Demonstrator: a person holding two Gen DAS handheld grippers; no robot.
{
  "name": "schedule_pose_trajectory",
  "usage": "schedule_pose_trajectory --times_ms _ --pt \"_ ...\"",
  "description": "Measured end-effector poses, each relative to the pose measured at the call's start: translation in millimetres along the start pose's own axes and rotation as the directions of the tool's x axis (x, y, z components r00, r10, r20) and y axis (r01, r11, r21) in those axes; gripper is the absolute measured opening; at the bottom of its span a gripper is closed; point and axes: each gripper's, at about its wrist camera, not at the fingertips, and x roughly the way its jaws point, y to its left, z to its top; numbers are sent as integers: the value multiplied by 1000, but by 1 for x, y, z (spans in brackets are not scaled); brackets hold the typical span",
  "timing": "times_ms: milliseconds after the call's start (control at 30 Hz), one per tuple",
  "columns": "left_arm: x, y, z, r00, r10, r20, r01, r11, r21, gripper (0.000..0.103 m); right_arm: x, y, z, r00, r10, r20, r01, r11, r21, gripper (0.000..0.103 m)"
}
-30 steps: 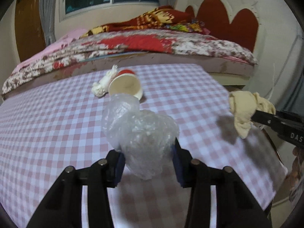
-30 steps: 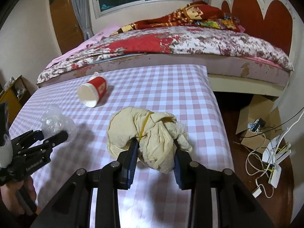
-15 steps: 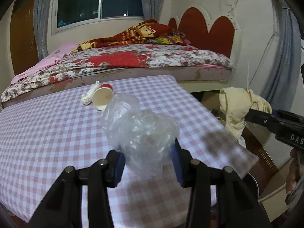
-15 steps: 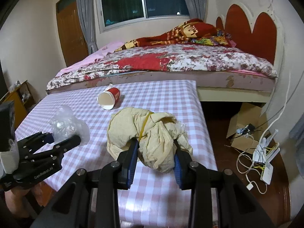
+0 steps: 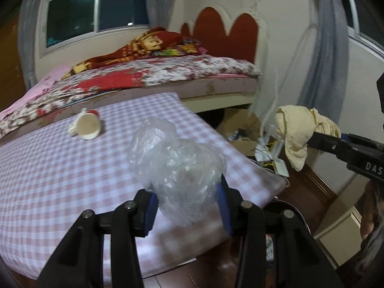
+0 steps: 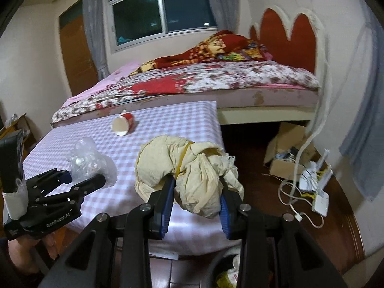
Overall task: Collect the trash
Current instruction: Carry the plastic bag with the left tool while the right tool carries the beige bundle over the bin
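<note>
A crumpled clear plastic bag (image 5: 177,168) is clamped between the blue pads of the left gripper (image 5: 187,206) and is held above the near edge of the checked table (image 5: 60,168). A beige wad of paper (image 6: 192,170), bound by a yellow band, is pinched in the right gripper (image 6: 195,206) and is carried beyond the table's corner. A red paper cup (image 6: 123,124) is left on its side on the table, well apart from both tools. Below the right gripper, a dark bin rim (image 6: 216,264) is partly seen.
</note>
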Motion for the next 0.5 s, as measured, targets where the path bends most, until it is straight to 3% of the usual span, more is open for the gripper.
schedule_pose_trajectory --times_ms 300,500 --pt "11 -72 -16 989 -137 -51 141 987 84 45 -19 -69 -47 993 -103 -62 110 987 117 36" --pt "31 -125 -41 959 -237 -156 257 958 127 45 -27 -104 -81 981 -144 -127 163 975 155 36"
